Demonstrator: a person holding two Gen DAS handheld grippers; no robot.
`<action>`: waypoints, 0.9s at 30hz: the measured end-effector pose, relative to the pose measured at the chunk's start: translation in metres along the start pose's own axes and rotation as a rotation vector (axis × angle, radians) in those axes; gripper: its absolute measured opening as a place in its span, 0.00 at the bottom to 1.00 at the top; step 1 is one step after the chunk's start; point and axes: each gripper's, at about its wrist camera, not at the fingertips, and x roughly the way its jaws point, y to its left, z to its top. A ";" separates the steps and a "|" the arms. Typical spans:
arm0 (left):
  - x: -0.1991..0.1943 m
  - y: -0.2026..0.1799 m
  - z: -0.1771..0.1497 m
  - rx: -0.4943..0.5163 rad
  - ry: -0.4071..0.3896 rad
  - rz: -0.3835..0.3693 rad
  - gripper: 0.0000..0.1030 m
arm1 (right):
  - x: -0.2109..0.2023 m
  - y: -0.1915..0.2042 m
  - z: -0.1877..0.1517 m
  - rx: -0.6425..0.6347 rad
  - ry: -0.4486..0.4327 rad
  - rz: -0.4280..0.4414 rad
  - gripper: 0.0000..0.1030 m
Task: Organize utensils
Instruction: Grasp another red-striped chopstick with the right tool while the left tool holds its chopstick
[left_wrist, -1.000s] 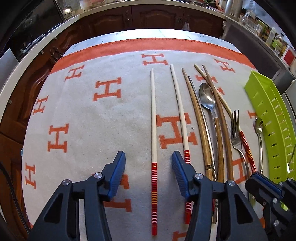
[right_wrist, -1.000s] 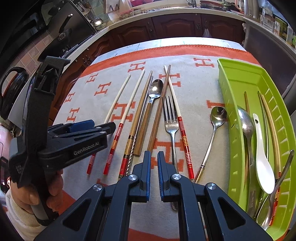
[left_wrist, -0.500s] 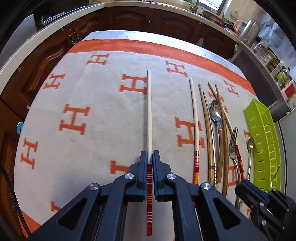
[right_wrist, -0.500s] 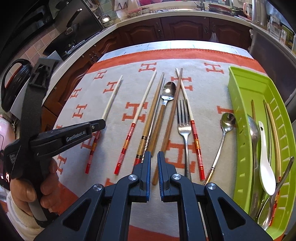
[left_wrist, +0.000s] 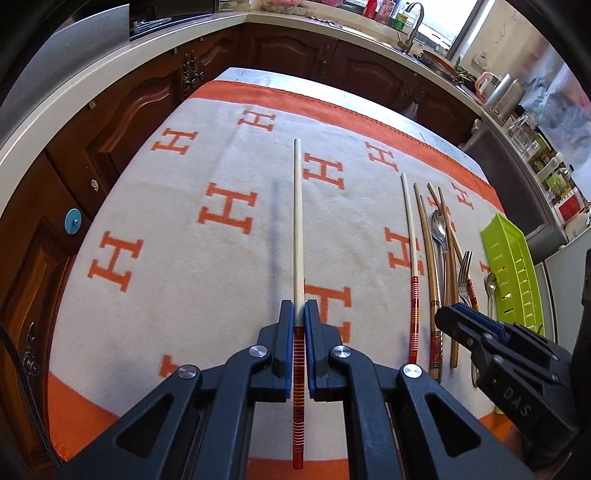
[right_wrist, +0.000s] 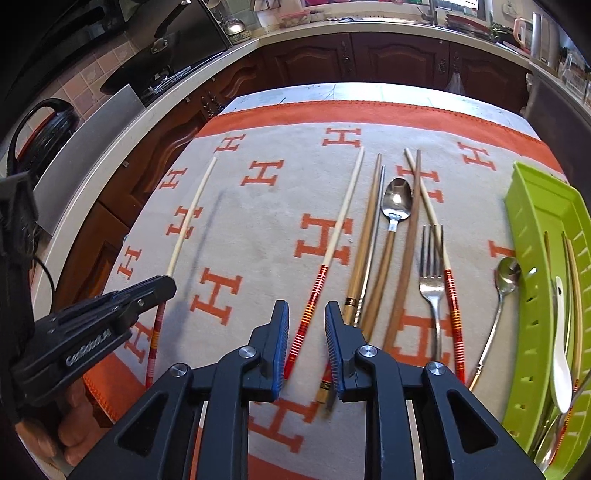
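Utensils on our H-patterned cloth, tray at right

We see one red-banded chopstick (left_wrist: 297, 236) raised at left; chopsticks, spoons (right_wrist: 396, 202) and fork (right_wrist: 433, 273) lie parallel; green tray (right_wrist: 532, 236) holds perhaps five pieces.

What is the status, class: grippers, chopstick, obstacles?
Left gripper shut on chopstick, lifted off cloth. Right gripper open, opening over second chopstick. Nothing blocking.

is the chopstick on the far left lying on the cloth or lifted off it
Lifted. The left tongs are shut on the red-banded chopstick, and its shadow falls apart from it on the cloth.
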 end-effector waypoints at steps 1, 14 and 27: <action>-0.002 0.002 -0.002 -0.001 -0.002 -0.001 0.03 | 0.003 0.001 0.001 0.003 0.005 0.002 0.20; -0.006 0.023 -0.013 -0.014 -0.001 -0.019 0.03 | 0.027 0.000 0.004 0.059 0.026 -0.009 0.20; 0.004 0.022 -0.016 -0.006 0.025 -0.050 0.03 | 0.040 -0.009 0.006 0.068 0.011 -0.025 0.21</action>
